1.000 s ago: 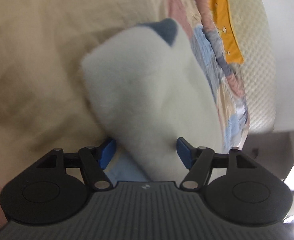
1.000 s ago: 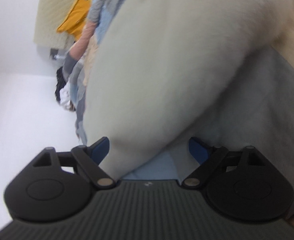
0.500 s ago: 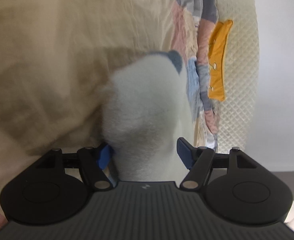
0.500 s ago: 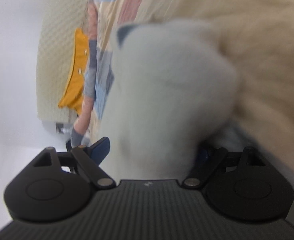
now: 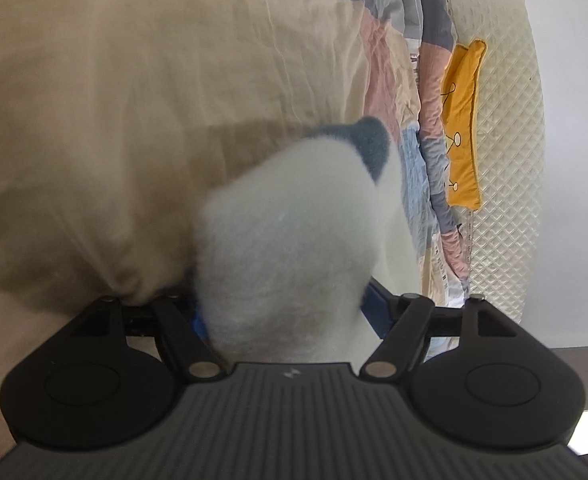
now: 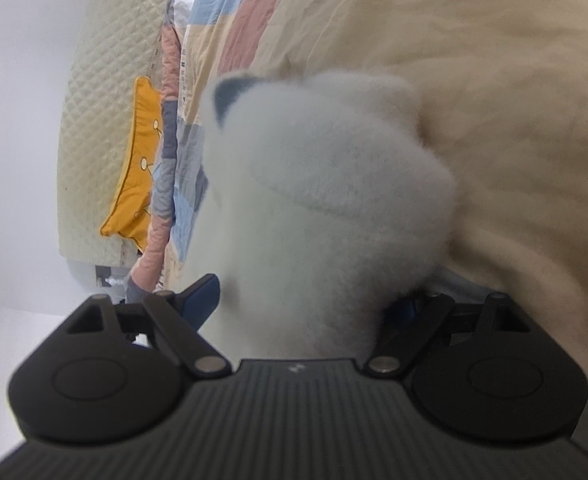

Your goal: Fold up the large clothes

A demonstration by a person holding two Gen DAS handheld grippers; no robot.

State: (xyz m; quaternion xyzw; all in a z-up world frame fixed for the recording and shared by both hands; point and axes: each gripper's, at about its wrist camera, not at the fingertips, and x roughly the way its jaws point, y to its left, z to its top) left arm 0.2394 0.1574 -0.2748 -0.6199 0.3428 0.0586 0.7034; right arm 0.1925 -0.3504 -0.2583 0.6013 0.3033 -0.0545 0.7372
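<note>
Both claws pinch the white fleece garment (image 5: pixel 294 248): left claw (image 5: pixel 290 316), right claw (image 6: pixel 313 304). It hangs bunched just over the beige bedsheet (image 5: pixel 114 120). Likely best: keep both corners level, lower evenly, and smooth the fold flat.

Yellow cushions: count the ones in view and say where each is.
1. The yellow cushion leans against the quilted cream headboard, beside the patchwork quilt. Both views show the same one; the white fleece garment could hide others.
</note>
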